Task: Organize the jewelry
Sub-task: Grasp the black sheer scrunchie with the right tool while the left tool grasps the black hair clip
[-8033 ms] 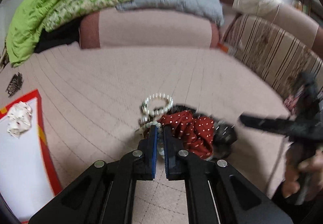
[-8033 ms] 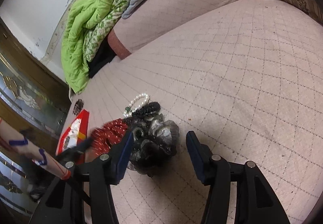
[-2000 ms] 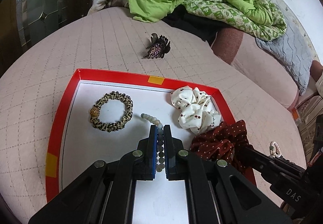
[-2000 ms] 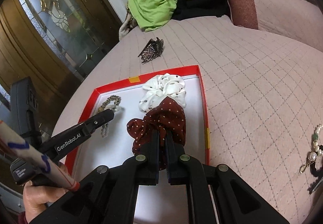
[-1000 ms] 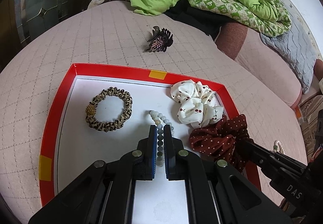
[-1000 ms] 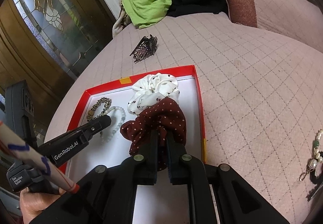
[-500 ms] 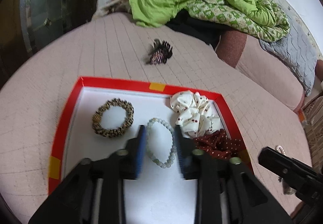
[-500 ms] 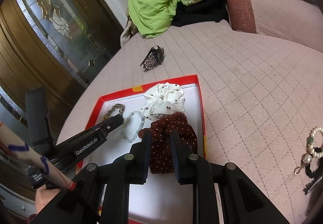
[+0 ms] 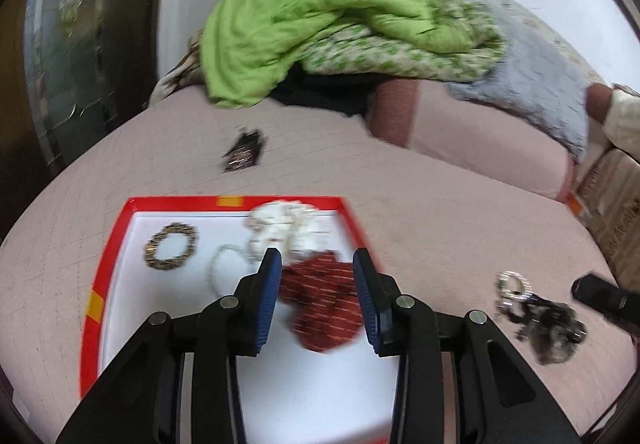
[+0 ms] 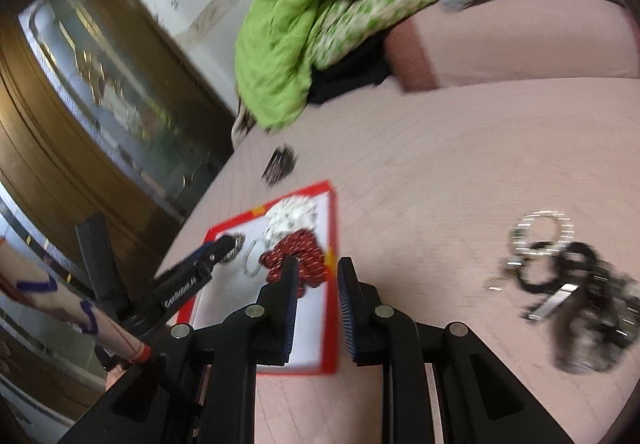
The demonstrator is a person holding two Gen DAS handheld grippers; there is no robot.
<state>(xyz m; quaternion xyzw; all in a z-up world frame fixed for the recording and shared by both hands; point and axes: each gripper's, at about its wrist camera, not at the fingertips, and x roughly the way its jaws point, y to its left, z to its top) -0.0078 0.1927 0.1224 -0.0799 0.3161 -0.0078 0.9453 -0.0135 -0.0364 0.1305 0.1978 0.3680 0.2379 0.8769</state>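
A red-rimmed white tray (image 9: pixel 176 201) lies on the pink quilted bed. It holds a leopard scrunchie (image 9: pixel 171 246), a pale bead bracelet (image 9: pixel 222 264), a white scrunchie (image 9: pixel 280 228) and a red dotted scrunchie (image 9: pixel 320 304). My left gripper (image 9: pixel 318 272) hovers above the tray, its jaws opening, with nothing held between them. My right gripper (image 10: pixel 318 276) is open and empty over the tray's right rim (image 10: pixel 332 228). To the right on the bed lies a loose pile: a pearl bracelet (image 10: pixel 540 232) and black hair ties with clips (image 10: pixel 580 304). Both views are blurred.
A dark hair claw (image 9: pixel 244 154) lies on the bed beyond the tray. Green bedding (image 9: pixel 320 24) and a grey pillow (image 9: pixel 540 84) are heaped at the back. A wooden glazed door (image 10: pixel 80 84) stands on the left. The left gripper (image 10: pixel 200 268) shows in the right wrist view.
Both grippers have opened, leaving the bead bracelet and the red scrunchie in the tray. Both have risen, drawn back and swung right, bringing the loose pile into view.
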